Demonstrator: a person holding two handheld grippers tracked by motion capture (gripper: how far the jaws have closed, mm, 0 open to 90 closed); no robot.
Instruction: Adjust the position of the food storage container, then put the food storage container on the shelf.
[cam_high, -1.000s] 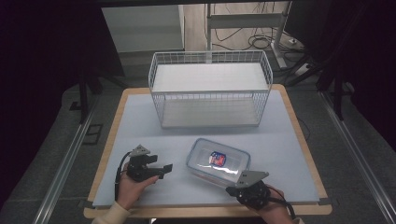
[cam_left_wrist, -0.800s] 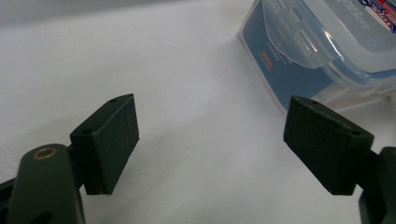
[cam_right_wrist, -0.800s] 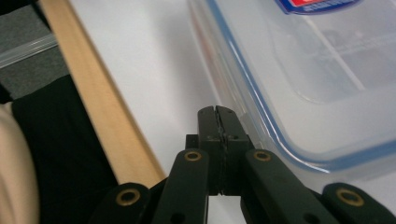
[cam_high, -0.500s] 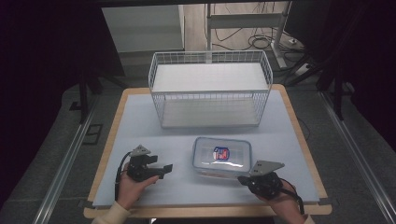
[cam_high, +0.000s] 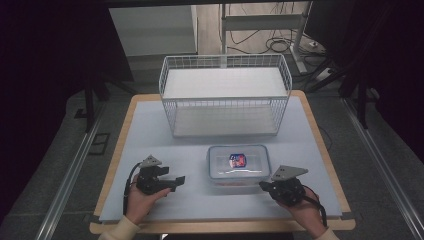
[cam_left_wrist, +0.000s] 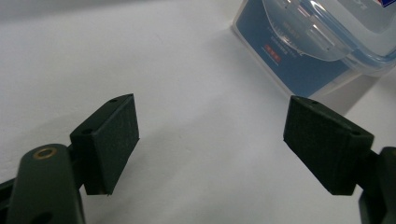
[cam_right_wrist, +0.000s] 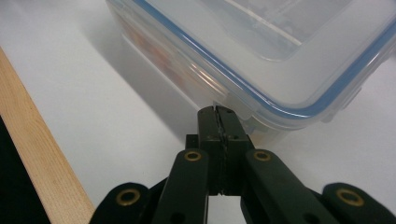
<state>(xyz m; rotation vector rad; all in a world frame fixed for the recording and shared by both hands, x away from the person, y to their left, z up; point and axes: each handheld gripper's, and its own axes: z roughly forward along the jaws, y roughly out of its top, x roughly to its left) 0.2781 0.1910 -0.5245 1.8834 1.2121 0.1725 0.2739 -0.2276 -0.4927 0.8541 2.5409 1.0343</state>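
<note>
A clear plastic food box (cam_high: 237, 162) with a blue-sealed lid and a red and blue label lies square on the table's front half. My left gripper (cam_high: 177, 181) rests on the table to its left, open with nothing between its pads (cam_left_wrist: 210, 130); the box (cam_left_wrist: 317, 46) lies ahead and to the right of them. My right gripper (cam_high: 262, 186) is at the box's near right corner. Its jaws are shut (cam_right_wrist: 218, 112) with nothing between them, their tips right at the box's lower edge (cam_right_wrist: 261, 46); I cannot tell if they touch it.
A white wire basket (cam_high: 225, 57) with nothing in it stands at the back of the white table top (cam_high: 150, 135). The wooden table edge (cam_right_wrist: 42, 163) runs close behind my right gripper. Dark floor and cables surround the table.
The box has turned from a slant to square with the table edge. My right gripper has shifted to the right, toward the box's corner. The left gripper has stayed put.
</note>
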